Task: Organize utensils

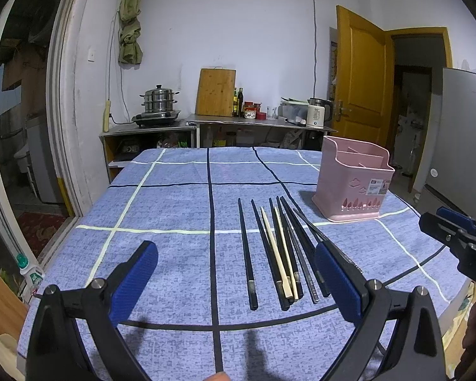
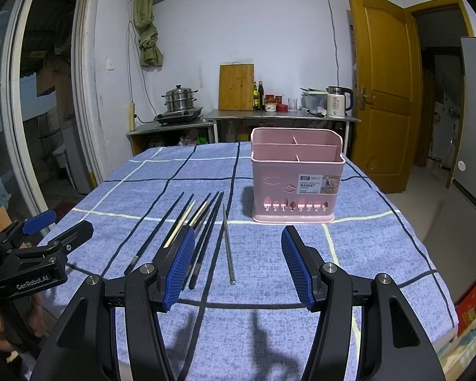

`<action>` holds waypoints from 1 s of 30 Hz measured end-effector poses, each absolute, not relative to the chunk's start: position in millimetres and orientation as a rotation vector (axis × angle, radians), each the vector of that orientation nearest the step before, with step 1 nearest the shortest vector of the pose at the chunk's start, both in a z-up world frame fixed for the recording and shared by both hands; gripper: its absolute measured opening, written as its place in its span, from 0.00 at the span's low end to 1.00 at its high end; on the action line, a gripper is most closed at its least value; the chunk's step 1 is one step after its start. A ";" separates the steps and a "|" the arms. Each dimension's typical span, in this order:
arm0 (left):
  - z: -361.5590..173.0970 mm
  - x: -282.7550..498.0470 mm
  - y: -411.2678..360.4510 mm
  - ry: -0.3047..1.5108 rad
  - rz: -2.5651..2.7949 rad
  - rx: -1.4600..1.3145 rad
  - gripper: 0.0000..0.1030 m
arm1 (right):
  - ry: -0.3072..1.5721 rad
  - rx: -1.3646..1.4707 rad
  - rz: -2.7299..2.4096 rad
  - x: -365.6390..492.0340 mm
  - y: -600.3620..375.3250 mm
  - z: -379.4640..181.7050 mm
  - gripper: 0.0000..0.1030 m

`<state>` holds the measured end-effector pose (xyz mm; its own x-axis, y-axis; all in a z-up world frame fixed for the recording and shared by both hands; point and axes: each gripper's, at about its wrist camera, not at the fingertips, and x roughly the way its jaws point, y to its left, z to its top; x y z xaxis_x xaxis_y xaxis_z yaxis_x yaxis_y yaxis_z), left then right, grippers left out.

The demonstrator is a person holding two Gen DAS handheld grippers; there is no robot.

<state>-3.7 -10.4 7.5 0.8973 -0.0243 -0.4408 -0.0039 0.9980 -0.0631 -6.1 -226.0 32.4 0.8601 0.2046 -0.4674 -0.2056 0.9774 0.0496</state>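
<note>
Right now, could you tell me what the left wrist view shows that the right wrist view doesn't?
Only the left wrist view shows a green-capped bottle on the floor beside the table. Only the right wrist view shows the pink basket's label facing front, reading BASKET, and the left gripper's GenRobot.AI marking. Both show the chopsticks lying on the blue checked tablecloth, the empty basket, and both grippers open.

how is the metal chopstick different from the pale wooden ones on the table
The metal chopstick is grey and thin; the pale wooden chopsticks are cream and look thicker. The metal chopstick lies apart at the row's right edge; the wooden chopsticks sit among black ones. All lie flat on the blue tablecloth.
</note>
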 end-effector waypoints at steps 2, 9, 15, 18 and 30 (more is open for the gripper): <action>7.4 -3.6 -9.8 0.457 -0.012 -0.063 0.98 | 0.493 -0.002 0.215 -6.0 -226.3 31.5 0.56; 7.6 -3.5 -9.9 0.457 -0.011 -0.064 0.98 | 0.497 -0.001 0.217 -6.5 -227.0 31.3 0.56; 7.6 -4.6 -10.5 0.458 -0.014 -0.062 0.98 | 0.504 -0.001 0.217 -6.0 -226.8 31.4 0.56; 7.3 -4.5 -10.2 0.458 -0.014 -0.063 0.98 | 0.505 -0.001 0.218 -5.7 -227.0 31.4 0.56; 7.2 -4.9 -11.7 0.460 -0.015 -0.064 0.98 | 0.507 -0.001 0.219 -5.2 -227.5 30.6 0.56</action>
